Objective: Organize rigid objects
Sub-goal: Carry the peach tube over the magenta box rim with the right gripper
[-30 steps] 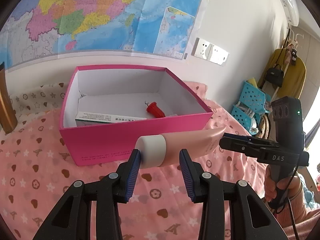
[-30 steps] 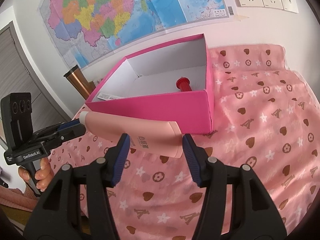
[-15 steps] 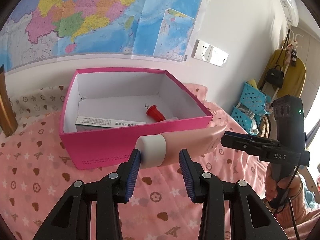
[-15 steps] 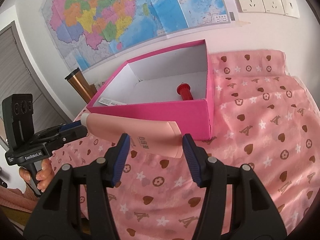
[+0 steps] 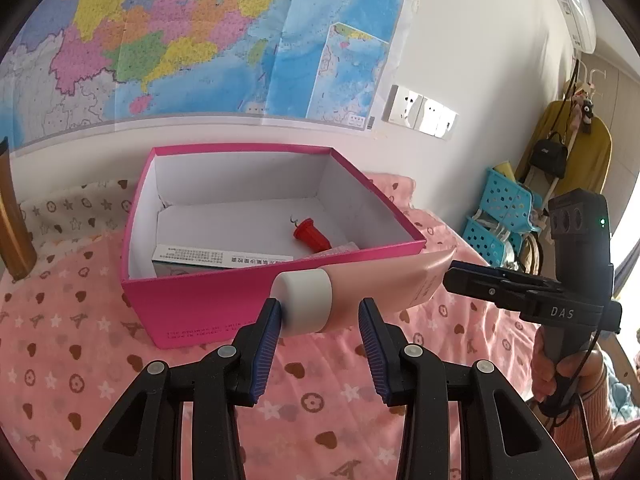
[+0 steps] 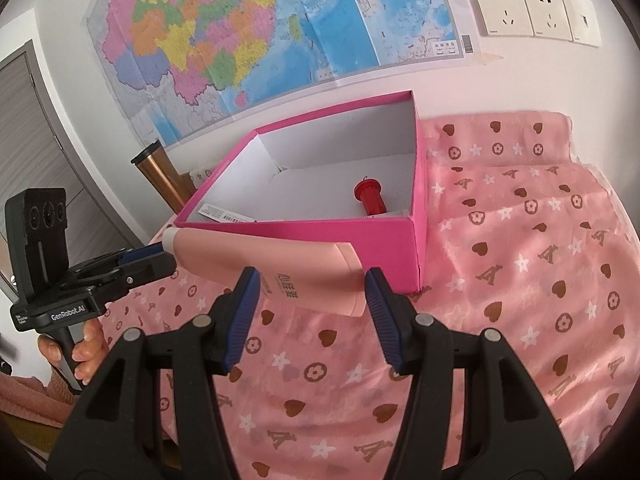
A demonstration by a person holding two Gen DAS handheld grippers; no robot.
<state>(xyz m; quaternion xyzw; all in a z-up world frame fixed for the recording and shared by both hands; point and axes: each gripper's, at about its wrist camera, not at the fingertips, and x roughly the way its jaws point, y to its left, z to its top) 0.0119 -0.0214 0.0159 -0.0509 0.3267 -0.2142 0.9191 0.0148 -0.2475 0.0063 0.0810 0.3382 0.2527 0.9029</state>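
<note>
Both grippers hold one pink tube (image 5: 372, 288) in air: left gripper (image 5: 320, 320) on cap, right gripper (image 6: 312, 292) on crimped end. Near wall of pink box (image 5: 208, 300) stands between tube and inside; red plug (image 5: 310, 234) and carton (image 5: 216, 258) inside.

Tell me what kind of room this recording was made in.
Probably a bedroom or living room at home: a wall map, a heart-and-star pink cloth under the pink box, and coats and a bag on a rack.

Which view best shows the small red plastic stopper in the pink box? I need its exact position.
Left wrist view: the small red plastic stopper lies fully visible on the box floor. The right wrist view hides its lower end behind the box wall.
</note>
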